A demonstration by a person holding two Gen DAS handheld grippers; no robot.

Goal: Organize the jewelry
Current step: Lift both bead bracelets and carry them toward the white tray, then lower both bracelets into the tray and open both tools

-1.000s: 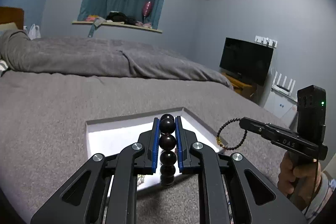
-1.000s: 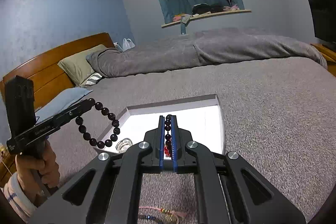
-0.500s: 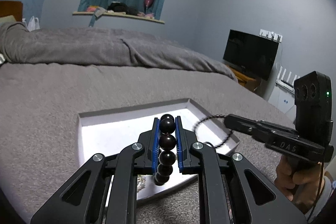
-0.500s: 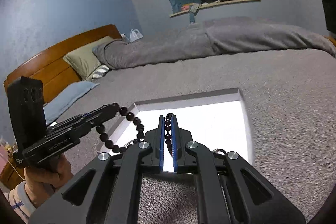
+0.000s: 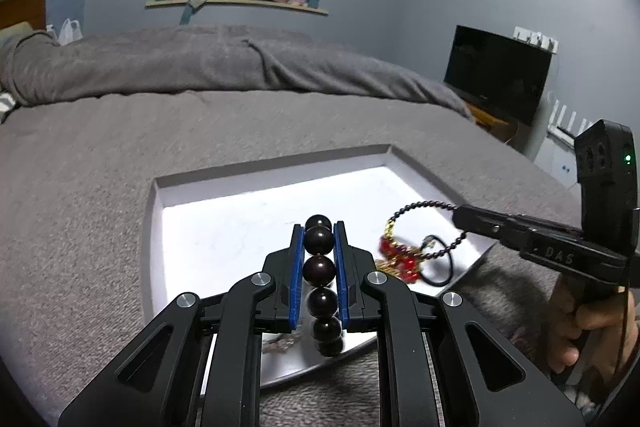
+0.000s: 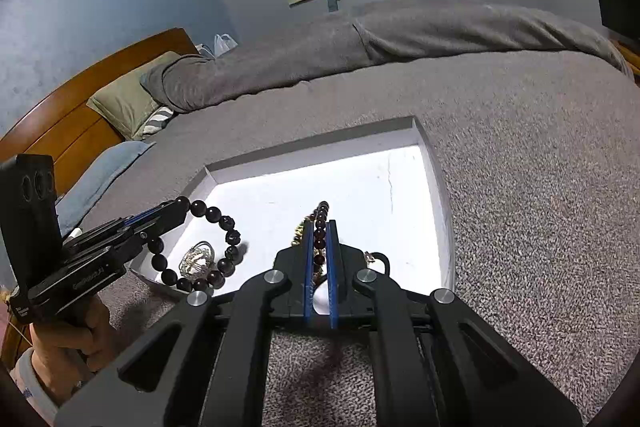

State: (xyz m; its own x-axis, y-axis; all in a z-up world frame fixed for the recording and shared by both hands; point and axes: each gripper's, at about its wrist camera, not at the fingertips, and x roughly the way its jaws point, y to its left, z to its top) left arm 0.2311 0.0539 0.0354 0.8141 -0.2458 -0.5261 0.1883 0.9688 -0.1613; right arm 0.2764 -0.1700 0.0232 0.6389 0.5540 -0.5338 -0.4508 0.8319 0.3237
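The left gripper (image 5: 319,227) has its fingers closed on a bracelet of large dark beads (image 6: 224,255), whose loop hangs over the near left corner of the white tray (image 6: 400,187) on the grey bed (image 6: 520,147). The right gripper (image 6: 320,227) pinches a small-bead bracelet (image 5: 424,205) with red and gold charms (image 5: 396,259) above the tray's near right side. A silvery ring-shaped piece (image 6: 196,259) lies in the tray.

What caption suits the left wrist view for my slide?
Left gripper clamps a large-bead bracelet over the white tray; right gripper holds a small-bead bracelet.
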